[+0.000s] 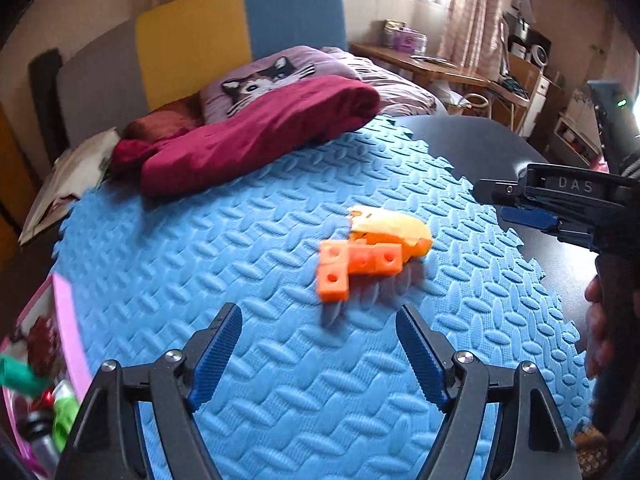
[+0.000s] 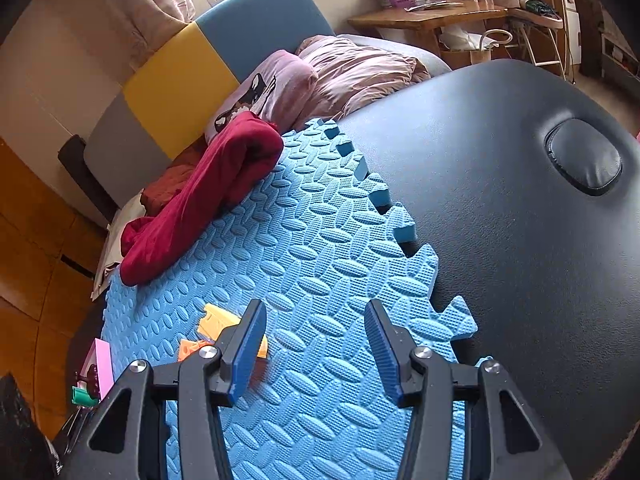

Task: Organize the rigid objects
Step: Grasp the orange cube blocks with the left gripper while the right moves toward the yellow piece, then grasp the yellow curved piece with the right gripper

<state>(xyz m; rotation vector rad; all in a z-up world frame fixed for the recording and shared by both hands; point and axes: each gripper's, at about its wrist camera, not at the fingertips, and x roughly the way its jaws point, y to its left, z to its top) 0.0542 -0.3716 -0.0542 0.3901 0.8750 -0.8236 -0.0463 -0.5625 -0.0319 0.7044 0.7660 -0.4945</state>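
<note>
An orange L-shaped block piece with round holes (image 1: 352,266) lies on the blue foam mat (image 1: 240,240), touching a yellow-orange wedge-shaped piece (image 1: 394,228) behind it. My left gripper (image 1: 318,320) is open and empty, just in front of the orange piece. My right gripper (image 1: 516,202) shows side-on at the right in the left wrist view. In the right wrist view my right gripper (image 2: 316,320) is open and empty over the mat (image 2: 320,240). The orange pieces (image 2: 216,324) lie at its left, partly hidden behind the left finger.
A pink-edged box (image 1: 48,360) holding small items stands at the mat's left edge, also in the right wrist view (image 2: 96,364). A dark red cloth (image 1: 248,140) lies on the mat's far side. The mat rests on a black padded table (image 2: 520,220). A bed lies behind.
</note>
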